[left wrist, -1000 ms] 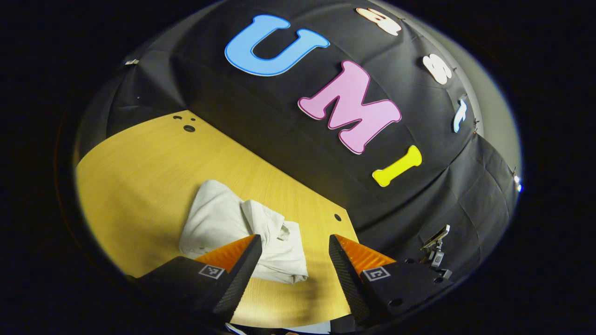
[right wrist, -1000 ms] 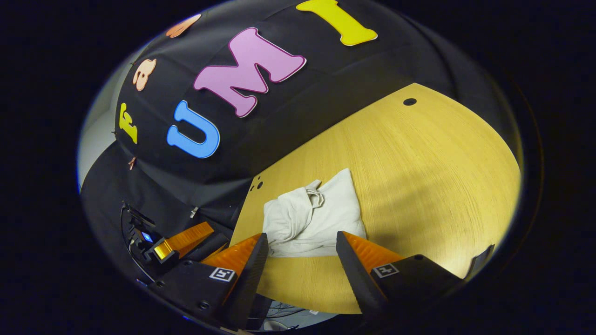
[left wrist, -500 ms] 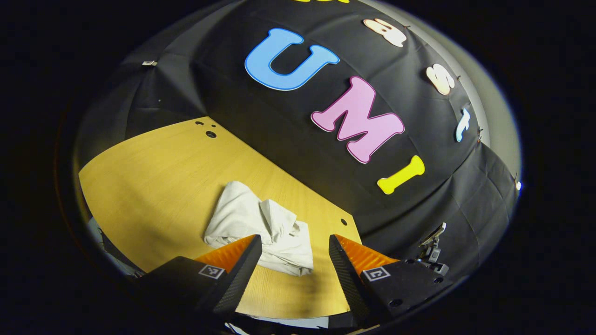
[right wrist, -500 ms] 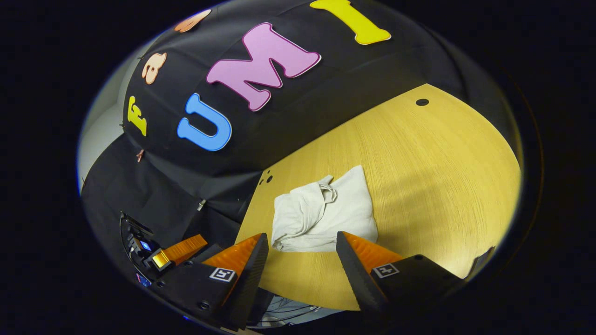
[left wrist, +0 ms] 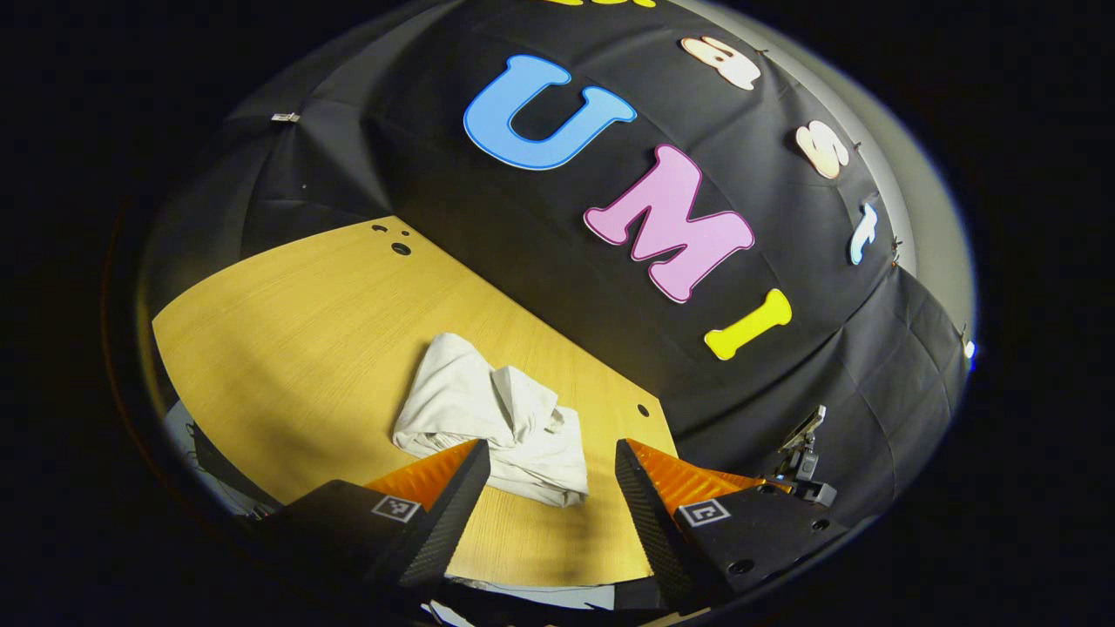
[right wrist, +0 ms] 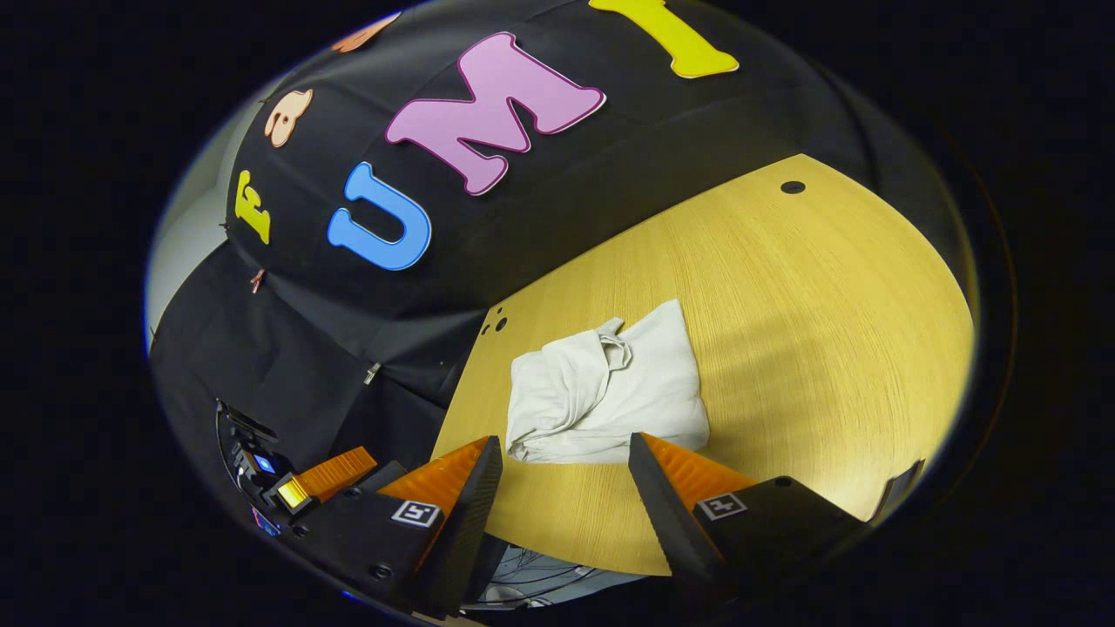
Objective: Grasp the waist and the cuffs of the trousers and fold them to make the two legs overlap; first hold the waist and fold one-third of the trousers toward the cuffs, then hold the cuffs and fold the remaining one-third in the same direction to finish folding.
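Wood-grain table [left wrist: 287,322] carries the trousers [left wrist: 488,418], a pale bundle lying near the edge by the booth wall. From my left gripper [left wrist: 549,479], the jaws stand apart with nothing between them; the bundle sits just ahead of the fingers, apart from both. Compared with one second ago, the bundle has shifted right and farther off in this view, and more table shows at the left: I have drawn this hand back and turned it.

From my right gripper [right wrist: 562,475], the jaws are likewise released and empty. The trousers [right wrist: 605,387] lie ahead of the fingertips with a strip of bare table [right wrist: 827,305] between. A second ago their near edge sat between the fingers; now it lies clear of them, so this hand has also withdrawn. The other gripper shows low at the left of this view.

Judgement: the cloth lies compact but rumpled, with a loose twist on top, and its shape matches across the last second. Both tools released and retreating suggests the final fold is placed and the task is at or near its end.
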A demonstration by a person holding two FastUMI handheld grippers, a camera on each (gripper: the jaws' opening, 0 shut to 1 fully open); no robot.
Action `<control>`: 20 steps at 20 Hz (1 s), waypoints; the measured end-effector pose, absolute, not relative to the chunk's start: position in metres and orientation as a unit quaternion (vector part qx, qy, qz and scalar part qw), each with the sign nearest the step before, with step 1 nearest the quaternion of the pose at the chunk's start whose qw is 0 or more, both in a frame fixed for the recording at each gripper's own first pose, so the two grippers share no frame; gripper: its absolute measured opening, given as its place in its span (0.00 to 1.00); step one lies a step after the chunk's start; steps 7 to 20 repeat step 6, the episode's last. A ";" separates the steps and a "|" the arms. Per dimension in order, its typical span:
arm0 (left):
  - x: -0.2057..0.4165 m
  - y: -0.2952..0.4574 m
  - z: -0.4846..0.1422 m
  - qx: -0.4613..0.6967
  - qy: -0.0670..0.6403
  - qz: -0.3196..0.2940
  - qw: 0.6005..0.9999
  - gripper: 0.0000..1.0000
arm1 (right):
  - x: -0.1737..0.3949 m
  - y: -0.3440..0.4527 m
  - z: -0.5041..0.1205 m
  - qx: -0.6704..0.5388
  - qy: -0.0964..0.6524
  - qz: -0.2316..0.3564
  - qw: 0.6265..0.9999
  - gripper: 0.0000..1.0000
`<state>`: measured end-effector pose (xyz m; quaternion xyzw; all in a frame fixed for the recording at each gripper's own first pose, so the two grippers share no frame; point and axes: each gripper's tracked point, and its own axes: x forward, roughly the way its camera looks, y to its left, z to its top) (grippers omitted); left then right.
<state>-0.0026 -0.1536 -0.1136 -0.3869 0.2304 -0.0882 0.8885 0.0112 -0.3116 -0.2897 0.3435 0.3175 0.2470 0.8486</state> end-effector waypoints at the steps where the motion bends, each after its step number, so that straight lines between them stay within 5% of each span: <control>1: -0.004 -0.152 -0.114 -0.386 0.230 -0.090 0.889 0.92 | 0.011 -0.312 -0.288 0.343 0.315 0.245 0.850 0.91; 20: -0.004 -0.152 -0.113 -0.388 0.230 -0.097 0.887 0.92 | 0.012 -0.315 -0.286 0.342 0.311 0.234 0.855 0.91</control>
